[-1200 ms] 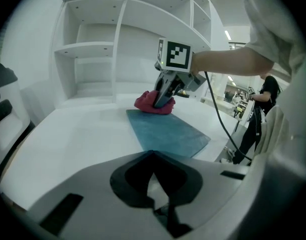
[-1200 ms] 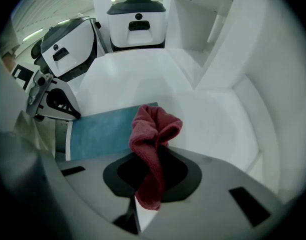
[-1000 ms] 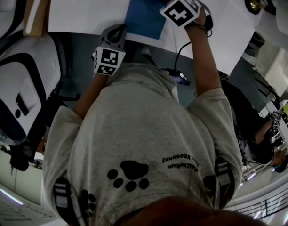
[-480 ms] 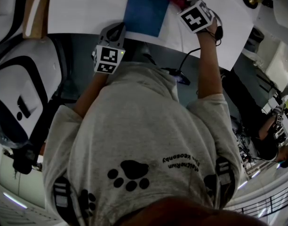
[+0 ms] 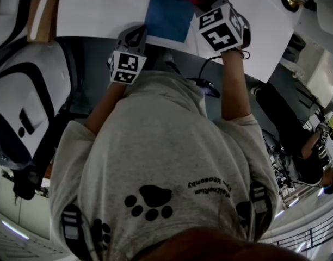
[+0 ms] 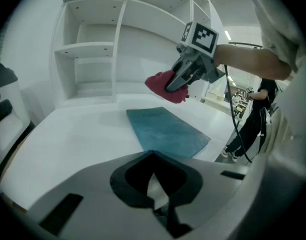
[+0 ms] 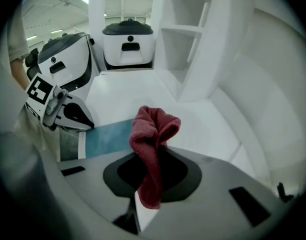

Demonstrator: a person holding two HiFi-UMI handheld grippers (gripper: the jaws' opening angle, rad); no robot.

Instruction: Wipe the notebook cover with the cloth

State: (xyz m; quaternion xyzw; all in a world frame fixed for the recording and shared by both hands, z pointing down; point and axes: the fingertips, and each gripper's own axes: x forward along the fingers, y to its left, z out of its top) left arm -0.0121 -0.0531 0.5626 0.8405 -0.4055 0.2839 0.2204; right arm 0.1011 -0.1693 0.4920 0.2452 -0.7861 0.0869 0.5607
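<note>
— What's on the worktop point(image 5: 90, 10)?
— A blue notebook point(image 5: 169, 12), lying flat near the front edge.
— The left tool point(image 6: 153, 153)?
— Pressed together on nothing, just short of the notebook.
— The right tool point(image 7: 155, 151)?
— Pinching the red cloth point(image 7: 153, 134), held up by the notebook's far end.

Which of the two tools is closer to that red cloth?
Right. The right tool grips the cloth, holding it up by the notebook's far end. The left tool sits shut and empty by the notebook's near edge, apart from the cloth.
</note>
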